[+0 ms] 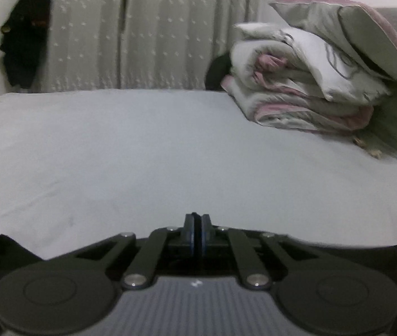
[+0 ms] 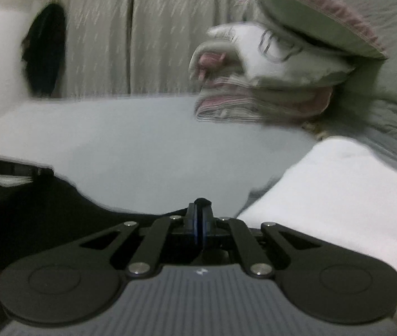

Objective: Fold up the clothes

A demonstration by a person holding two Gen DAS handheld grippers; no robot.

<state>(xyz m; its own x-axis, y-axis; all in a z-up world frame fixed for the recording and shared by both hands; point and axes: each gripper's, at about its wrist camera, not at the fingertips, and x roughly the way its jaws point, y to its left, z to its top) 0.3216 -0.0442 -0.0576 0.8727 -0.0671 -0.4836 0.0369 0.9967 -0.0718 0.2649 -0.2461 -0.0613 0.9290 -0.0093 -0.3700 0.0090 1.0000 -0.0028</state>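
Bed [image 1: 170, 145]: broad grey sheet. Bedding stack [image 1: 304, 84], 2 o'clock. White garment [image 2: 338, 196], 3 o'clock of my right gripper [image 2: 202, 202], fingers pressed together on a dark scrap, hard to identify. Left gripper [image 1: 197, 215]: pressed together, seemingly nothing held. I'd spread the garment flat first.

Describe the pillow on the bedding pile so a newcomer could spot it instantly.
Find the grey-sheeted bed before the curtain. At its far right sits a folded white-and-pink quilt stack. The pillow leans on top: flat, greenish-grey, edged in pink piping, unlike the puffy quilts below.
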